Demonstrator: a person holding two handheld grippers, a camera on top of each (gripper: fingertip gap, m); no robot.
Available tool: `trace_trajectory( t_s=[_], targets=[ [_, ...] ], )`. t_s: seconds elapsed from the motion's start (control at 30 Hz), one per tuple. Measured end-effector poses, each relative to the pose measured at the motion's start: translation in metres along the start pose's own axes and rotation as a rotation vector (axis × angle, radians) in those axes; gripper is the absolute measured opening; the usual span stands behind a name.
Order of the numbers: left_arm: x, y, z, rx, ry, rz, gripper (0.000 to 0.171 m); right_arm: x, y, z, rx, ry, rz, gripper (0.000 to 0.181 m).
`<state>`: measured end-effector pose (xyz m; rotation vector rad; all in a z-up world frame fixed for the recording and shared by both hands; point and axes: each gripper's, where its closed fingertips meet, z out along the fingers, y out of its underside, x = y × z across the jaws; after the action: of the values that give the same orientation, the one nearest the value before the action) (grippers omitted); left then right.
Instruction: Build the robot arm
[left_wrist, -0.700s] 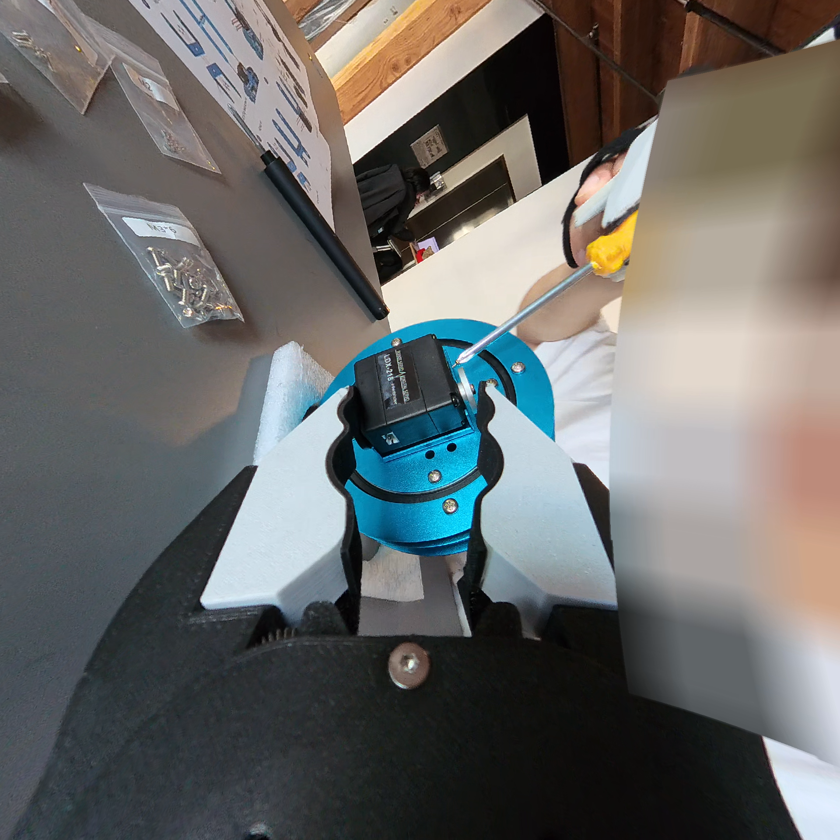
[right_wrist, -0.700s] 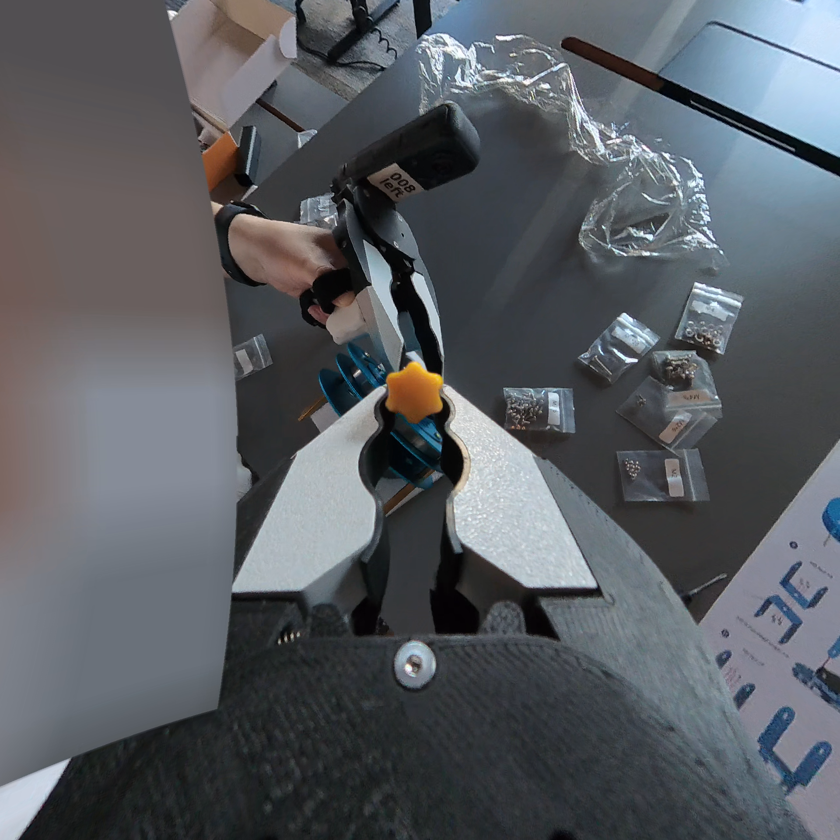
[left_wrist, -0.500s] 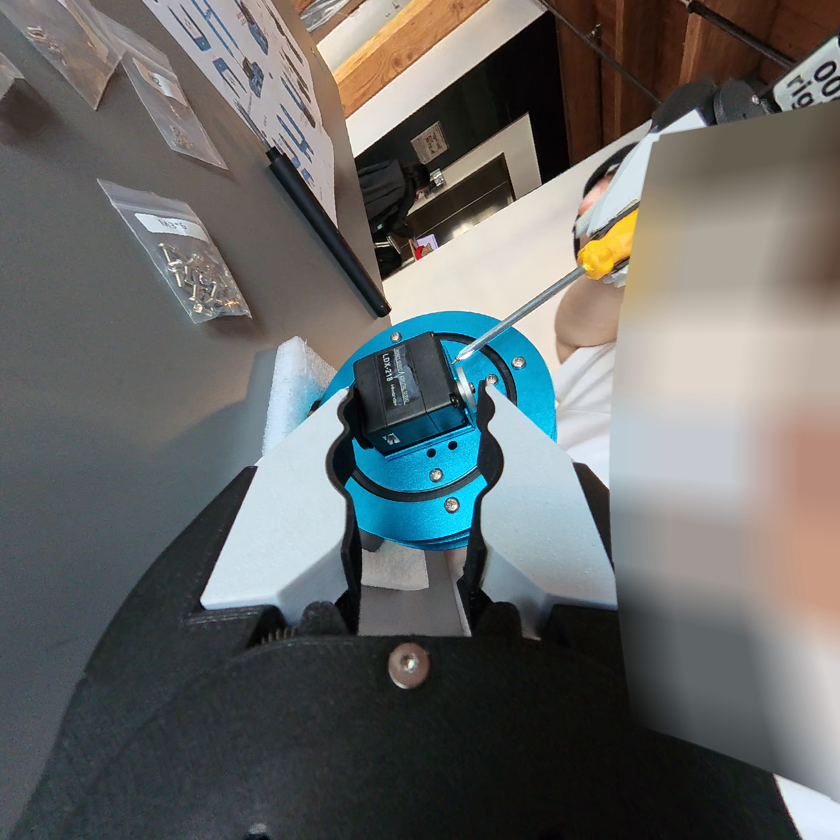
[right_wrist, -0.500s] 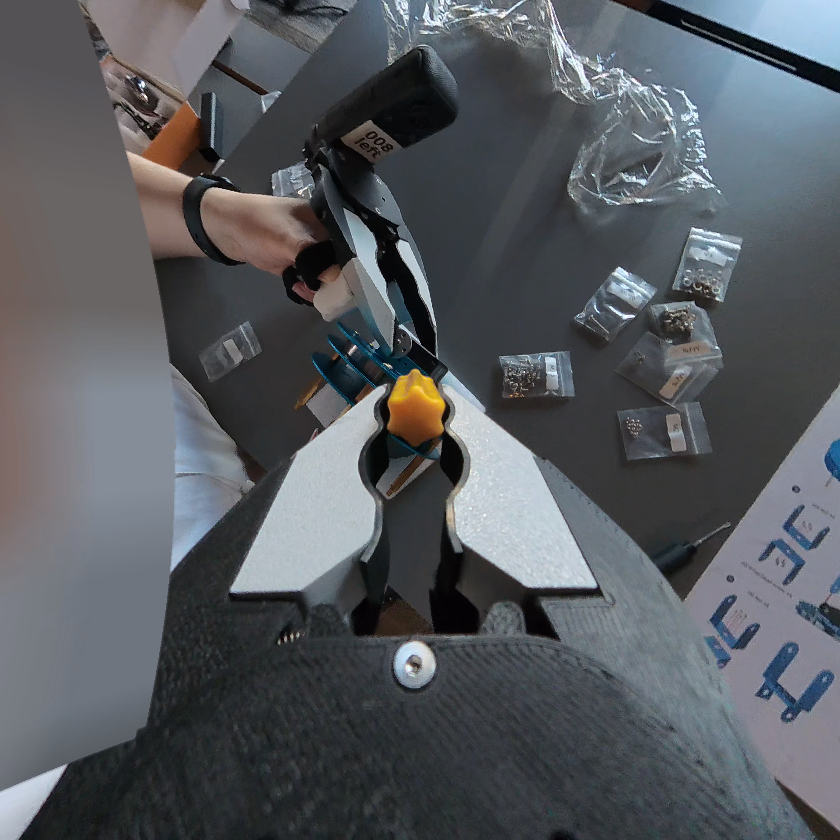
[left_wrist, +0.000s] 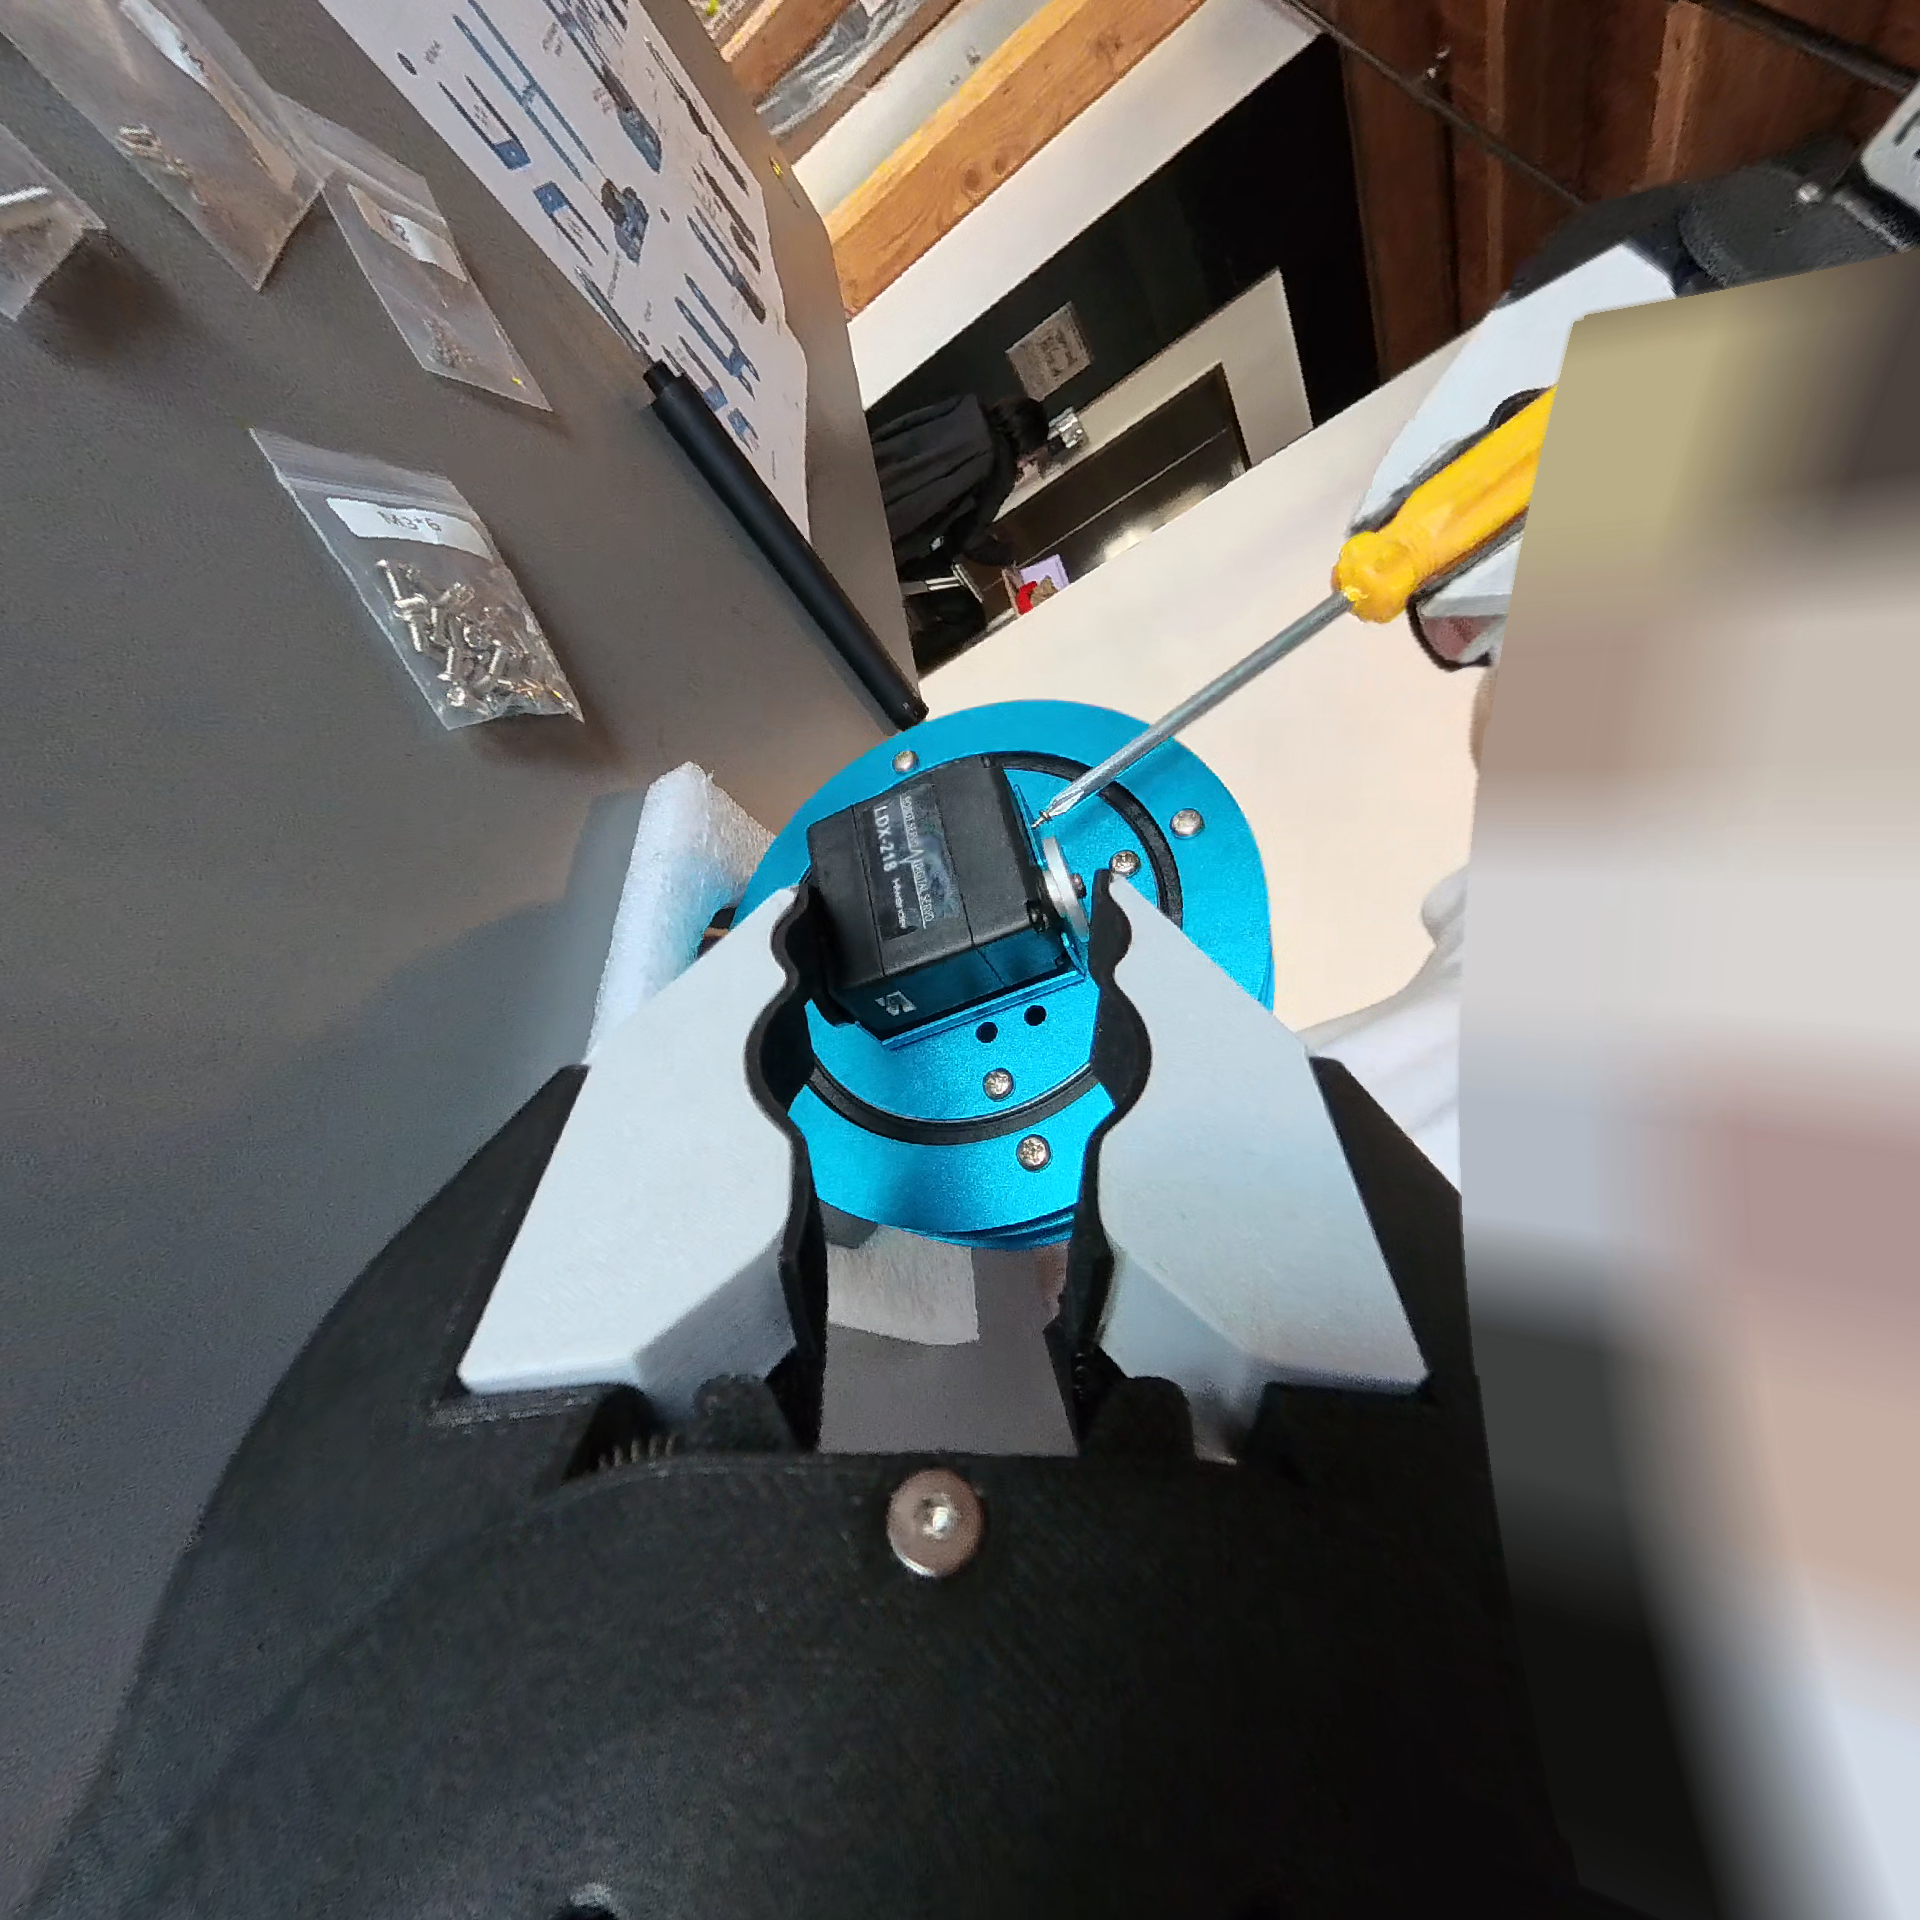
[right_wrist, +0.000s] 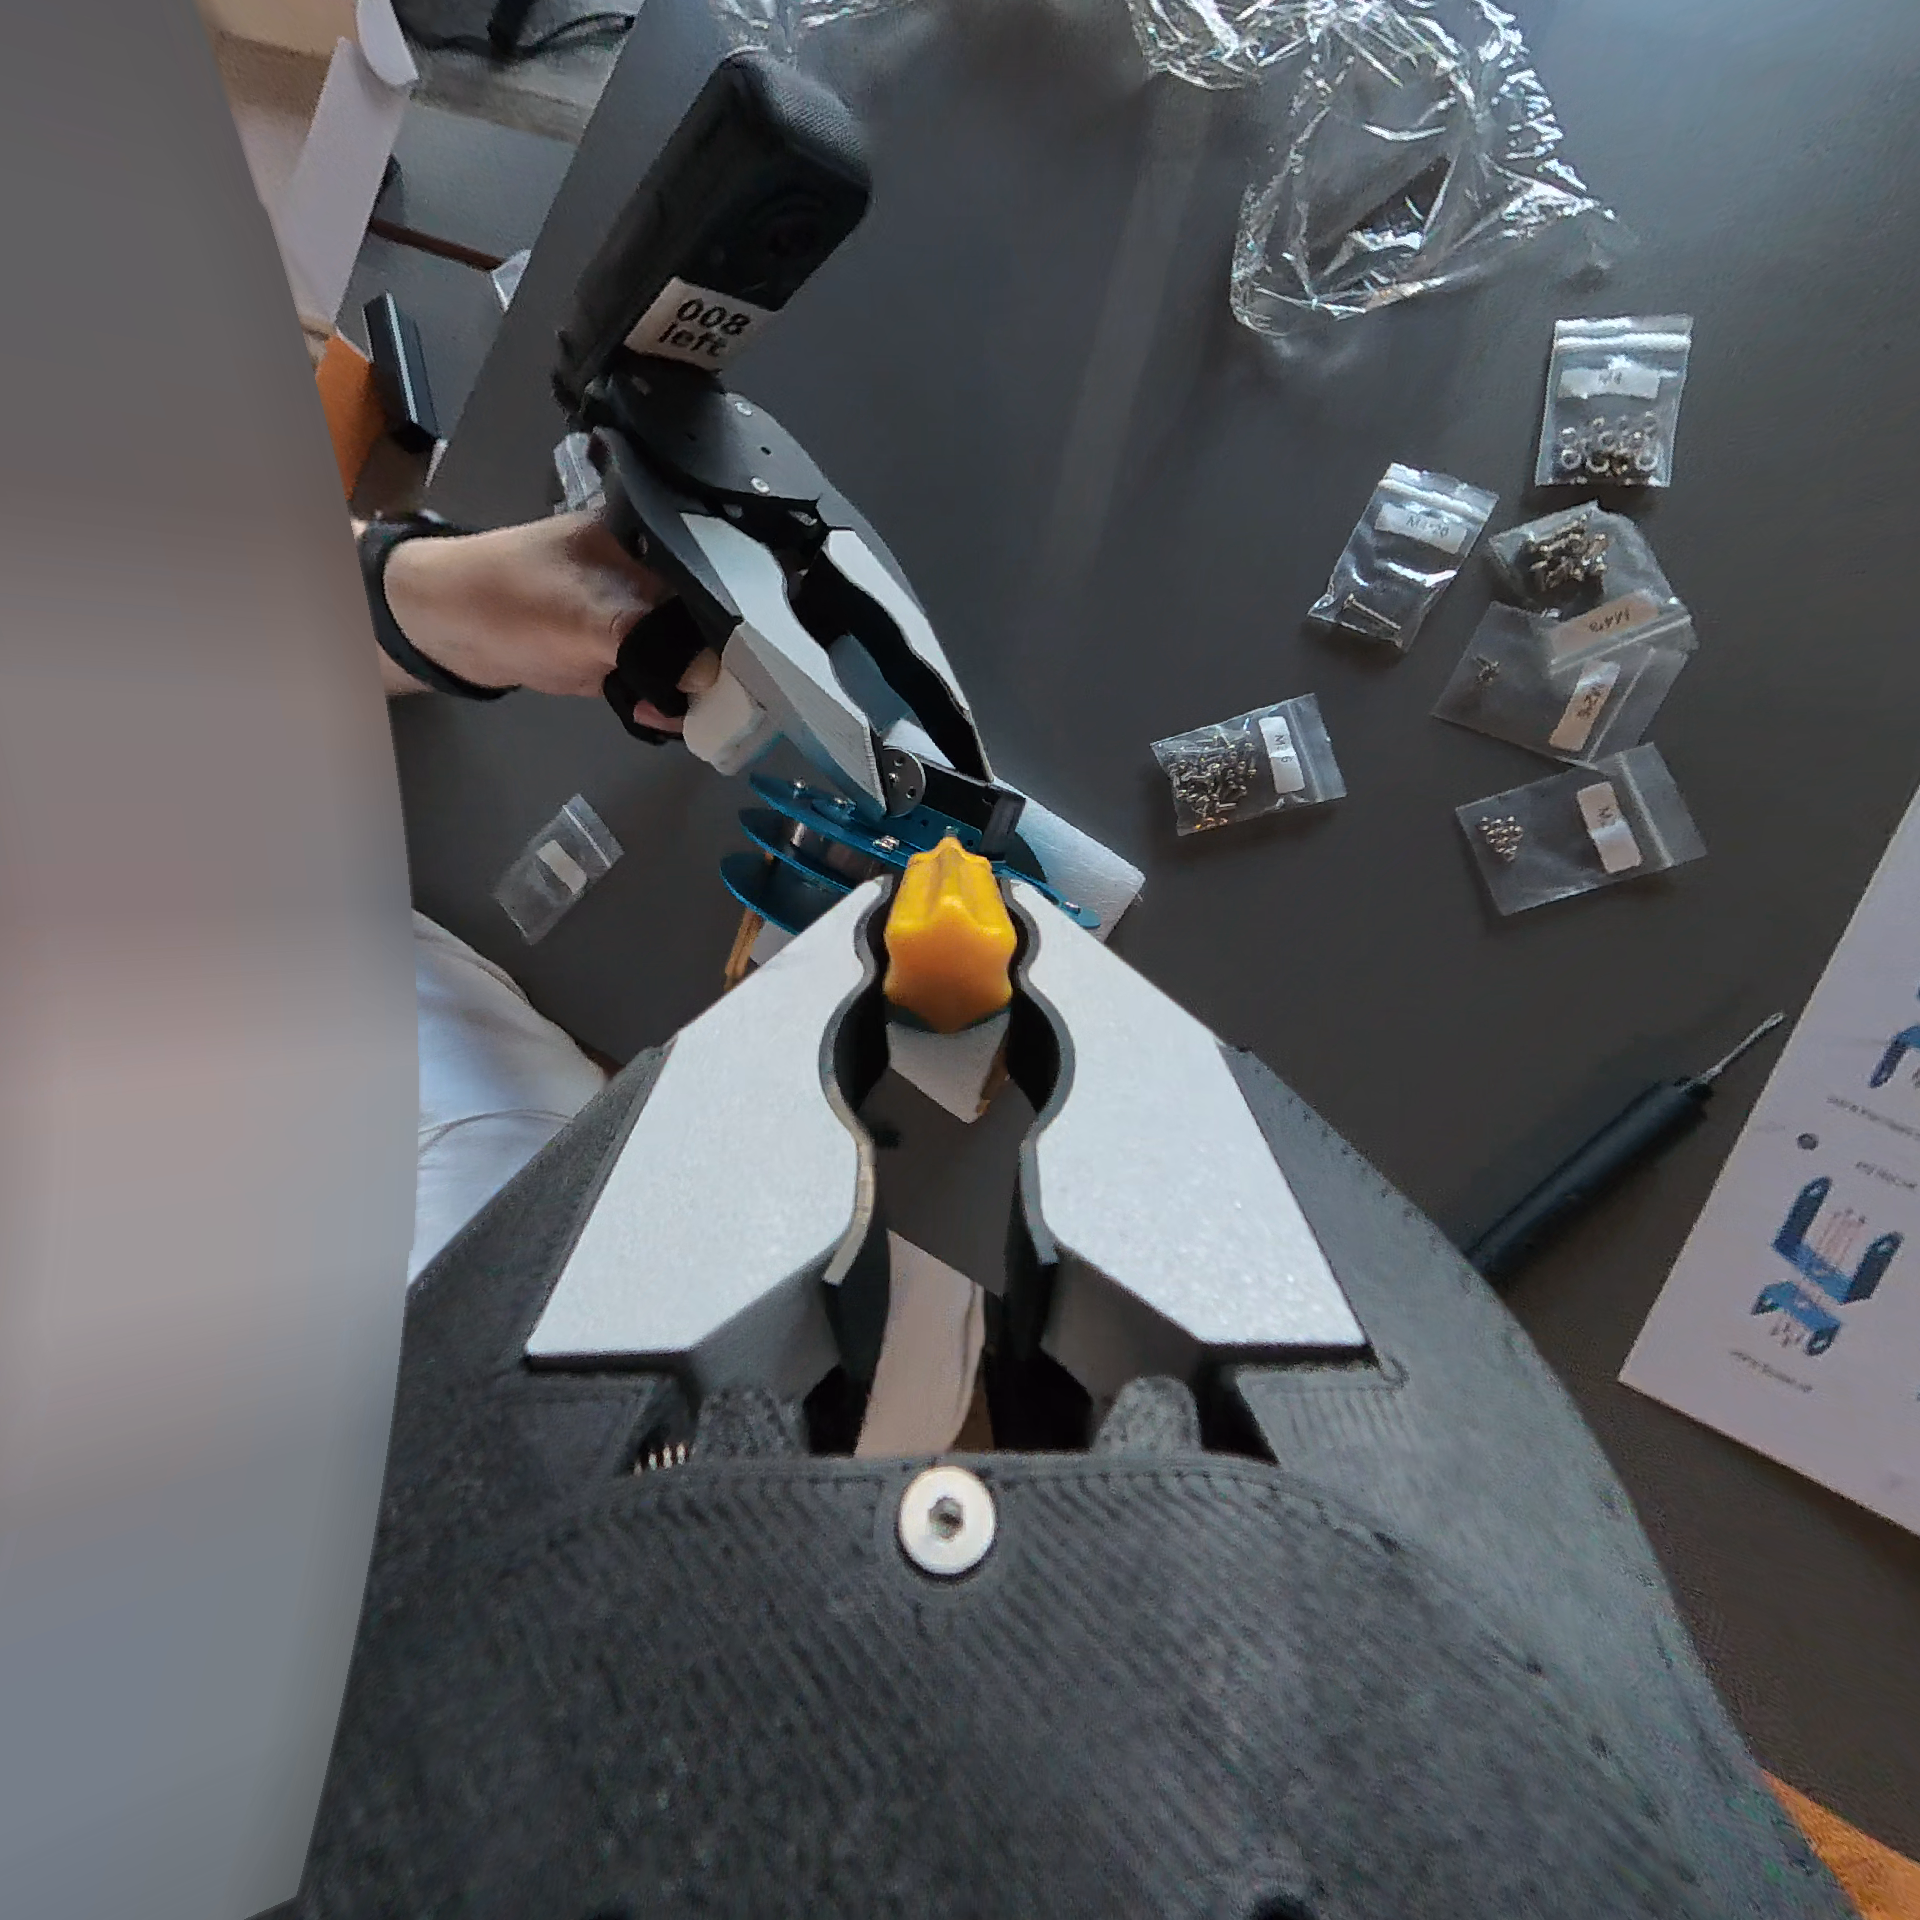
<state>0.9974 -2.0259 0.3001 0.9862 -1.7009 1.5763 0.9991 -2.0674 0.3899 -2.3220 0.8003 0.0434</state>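
My left gripper (left_wrist: 945, 914) is shut on a black servo block (left_wrist: 930, 894) mounted on a round blue metal base (left_wrist: 1195, 935), which rests on a white foam piece (left_wrist: 665, 862) at the table edge. My right gripper (right_wrist: 951, 935) is shut on the yellow handle (right_wrist: 948, 951) of a screwdriver. In the left wrist view the screwdriver's yellow handle (left_wrist: 1444, 520) and steel shaft (left_wrist: 1195, 717) come from the upper right, and its tip touches the base beside the servo's top right corner. The left gripper (right_wrist: 831, 665) also shows in the right wrist view, held by a hand.
Several small clear bags of screws (right_wrist: 1247, 764) lie on the dark grey table (right_wrist: 1091, 468), one near the base (left_wrist: 457, 613). A black pen-like tool (left_wrist: 779, 551) lies beside a printed instruction sheet (right_wrist: 1808, 1226). Crumpled clear plastic (right_wrist: 1392, 166) lies farther back.
The right gripper with the screwdriver has swung and tilted, so more of the yellow handle's side shows. The tip stays at the base by the servo. The left gripper keeps its hold.
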Motion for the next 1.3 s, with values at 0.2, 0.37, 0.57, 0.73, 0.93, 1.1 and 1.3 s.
trace_trajectory(
  t_s=[0.2,0.37,0.57,0.73,0.93,1.1,1.3],
  targets=[
    [0.0,0.003,-0.005,0.034,-0.054,-0.017,0.05,0.0,0.0,0.003,-0.011,0.01,0.117,0.017],
    [-0.001,0.006,-0.011,0.071,-0.093,-0.041,0.05,-0.009,-0.004,0.008,-0.06,0.039,0.029,0.017],
    [-0.001,0.009,-0.015,0.111,-0.128,-0.049,0.05,-0.015,-0.01,0.013,-0.12,0.041,-0.045,0.017],
    [0.001,0.012,-0.018,0.148,-0.166,-0.041,0.05,-0.022,-0.011,0.015,-0.176,0.054,-0.098,0.017],
    [0.002,0.016,-0.02,0.193,-0.198,-0.036,0.05,-0.03,-0.014,0.017,-0.228,0.081,-0.168,0.017],
    [0.002,0.017,-0.023,0.238,-0.211,-0.058,0.05,-0.034,-0.014,0.02,-0.232,0.092,-0.199,0.017],
    [0.002,0.02,-0.025,0.284,-0.234,-0.063,0.05,-0.034,-0.015,0.022,-0.233,0.071,-0.182,0.017]
  ],
)
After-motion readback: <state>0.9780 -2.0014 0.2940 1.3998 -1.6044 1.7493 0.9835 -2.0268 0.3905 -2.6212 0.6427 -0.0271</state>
